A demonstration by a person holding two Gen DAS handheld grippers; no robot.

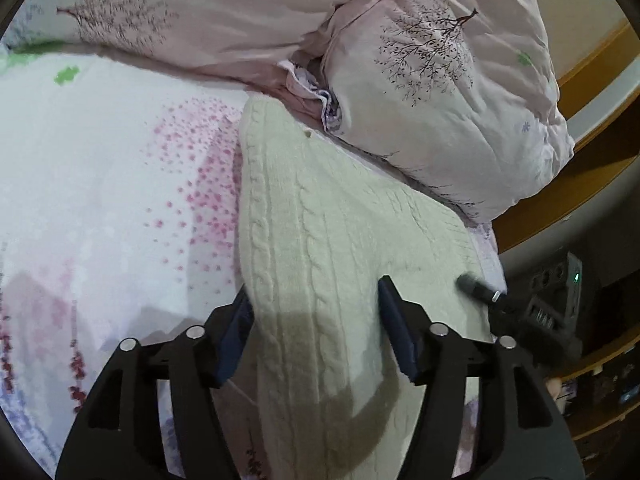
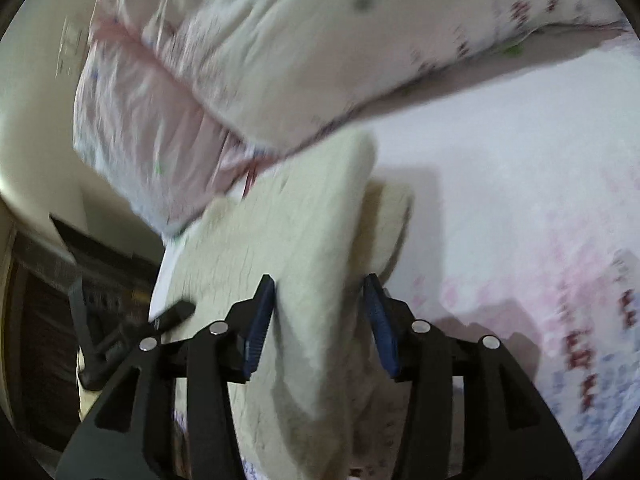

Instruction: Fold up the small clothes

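A cream cable-knit sweater [image 1: 320, 216] lies folded on the bed sheet. My left gripper [image 1: 314, 296] hovers open just above its near end, one pad at the sweater's left edge, holding nothing. In the blurred right wrist view the same sweater [image 2: 292, 232] lies between the open pads of my right gripper [image 2: 320, 294], with a folded layer showing at its right side. The right gripper's fingertip [image 1: 478, 286] also shows in the left wrist view, over the sweater's right edge. The left gripper's fingertip [image 2: 176, 312] shows at the lower left of the right wrist view.
A white sheet with pink dots [image 1: 120, 200] covers the bed. A bunched pink floral duvet [image 1: 440, 80] lies along the far side, touching the sweater's far edge. The bed's edge and a wooden frame [image 1: 592, 176] are at the right, with dark furniture [image 2: 48, 320] beyond.
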